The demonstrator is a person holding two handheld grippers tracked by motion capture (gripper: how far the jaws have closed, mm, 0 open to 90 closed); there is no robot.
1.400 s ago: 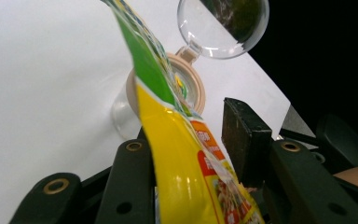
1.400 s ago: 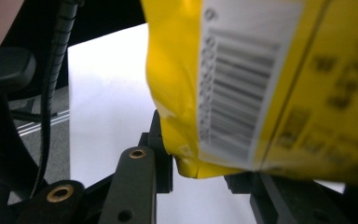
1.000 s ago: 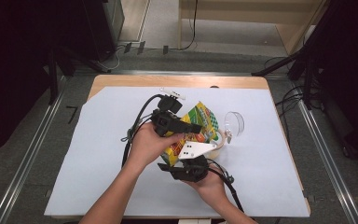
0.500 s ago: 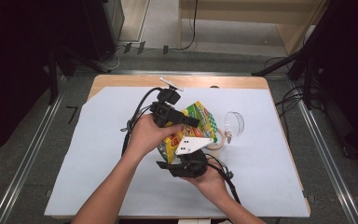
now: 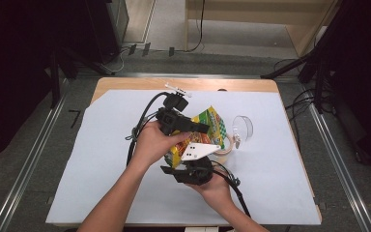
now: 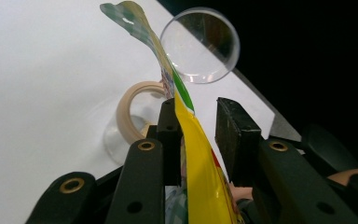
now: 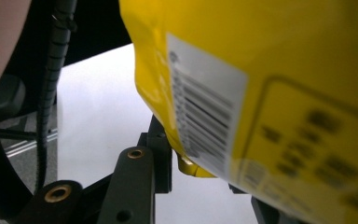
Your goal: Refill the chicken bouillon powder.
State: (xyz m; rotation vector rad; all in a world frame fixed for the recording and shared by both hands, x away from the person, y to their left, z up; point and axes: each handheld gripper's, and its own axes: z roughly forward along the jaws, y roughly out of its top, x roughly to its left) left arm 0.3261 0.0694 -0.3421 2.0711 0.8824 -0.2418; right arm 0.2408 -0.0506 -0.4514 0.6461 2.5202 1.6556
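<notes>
Left gripper point(image 6: 200, 135): yellow snack bag point(image 6: 193, 154) between jaws, touching one pad, gap at other; not clamped. Right gripper point(image 7: 200, 177): bag's lower corner at jaws; grip indeterminable. Bag held above table point(image 5: 101, 159). Risk: bag slips or tears if grippers pull apart. Nearby: tape roll point(image 6: 133, 109), clear glass point(image 6: 200, 44), obstructing set-down.

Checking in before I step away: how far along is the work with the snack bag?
Done: the bag is lifted off the table. In hand: left gripper stands around its edge, one pad apart; right gripper is at its bottom corner. Left: it looks unopened; jar and tape roll wait untouched.
</notes>
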